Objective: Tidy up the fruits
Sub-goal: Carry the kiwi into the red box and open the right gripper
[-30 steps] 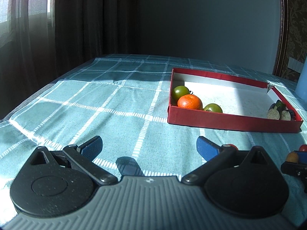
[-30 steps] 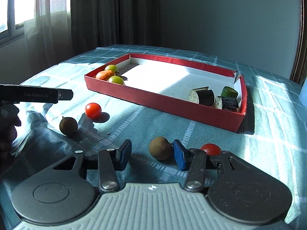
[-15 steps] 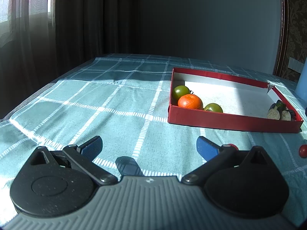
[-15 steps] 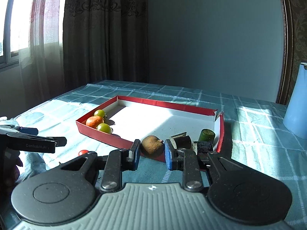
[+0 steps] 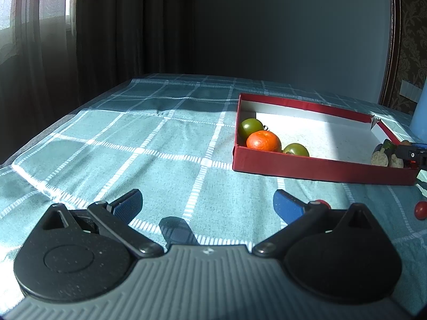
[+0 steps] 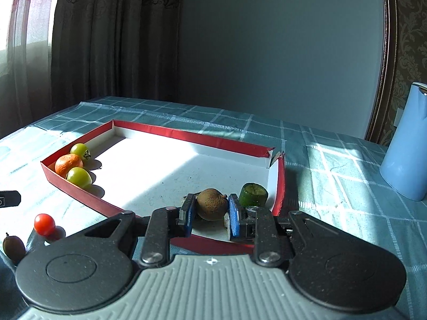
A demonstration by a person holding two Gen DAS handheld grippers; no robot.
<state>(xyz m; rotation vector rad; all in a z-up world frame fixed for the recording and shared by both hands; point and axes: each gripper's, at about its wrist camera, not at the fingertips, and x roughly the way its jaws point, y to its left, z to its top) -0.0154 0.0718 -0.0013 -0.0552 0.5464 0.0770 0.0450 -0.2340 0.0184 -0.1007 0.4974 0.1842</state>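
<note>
A red tray (image 6: 186, 136) with a white floor sits on the checked tablecloth. In its left corner lie two green tomatoes (image 6: 79, 177) and an orange (image 6: 68, 163). My right gripper (image 6: 210, 208) is shut on a brown round fruit (image 6: 212, 204) and holds it over the tray's near right corner, next to a green cut piece (image 6: 253, 194). A red cherry tomato (image 6: 44, 224) and another brown fruit (image 6: 13, 247) lie on the cloth at the left. My left gripper (image 5: 206, 202) is open and empty above the cloth, left of the tray (image 5: 315, 168).
A light blue jug (image 6: 408, 144) stands on the table at the right. Dark curtains and a window are behind on the left. A red cherry tomato (image 5: 421, 210) lies on the cloth right of my left gripper. The table edge runs along the left.
My right gripper closed on the brown fruit, lifted it off the cloth and carried it forward over the tray's near right corner. The left gripper has stayed still.
</note>
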